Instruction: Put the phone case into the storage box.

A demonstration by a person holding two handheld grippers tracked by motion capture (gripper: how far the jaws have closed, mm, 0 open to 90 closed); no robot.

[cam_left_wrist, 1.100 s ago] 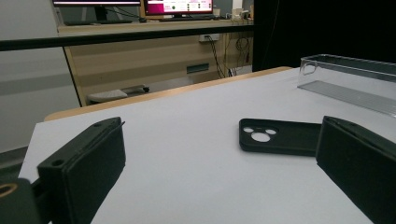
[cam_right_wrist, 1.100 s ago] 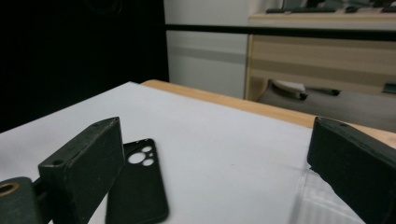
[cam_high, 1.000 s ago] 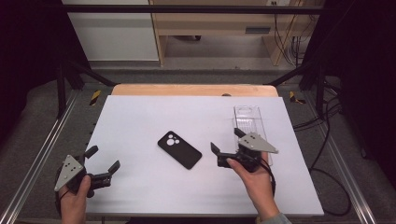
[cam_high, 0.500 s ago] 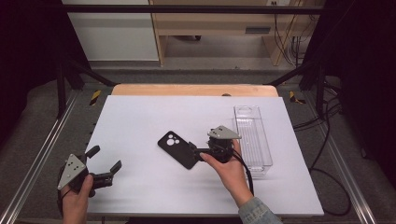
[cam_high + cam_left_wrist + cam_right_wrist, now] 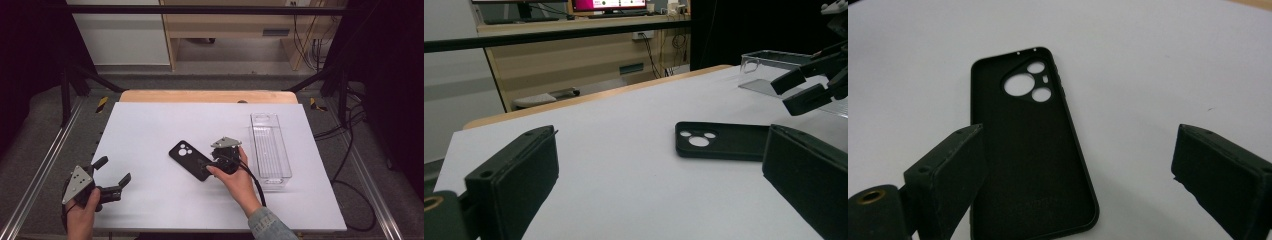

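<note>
A black phone case lies inner side up on the white table, camera cut-outs toward the far left. My right gripper is open and sits low at the case's near right end. In the right gripper view its left jaw is over the case and its right jaw over bare table, holding nothing. My left gripper hovers open and empty at the table's near left corner, well apart from the case. The right gripper is beyond the case in the left gripper view.
A clear plastic tray lies lengthwise on the right side of the table, just right of my right hand; it is also in the left gripper view. A wooden strip runs along the table's back edge.
My right gripper has moved left from beside the clear tray to the near end of the phone case and lowered. The left gripper and the case have stayed put.
</note>
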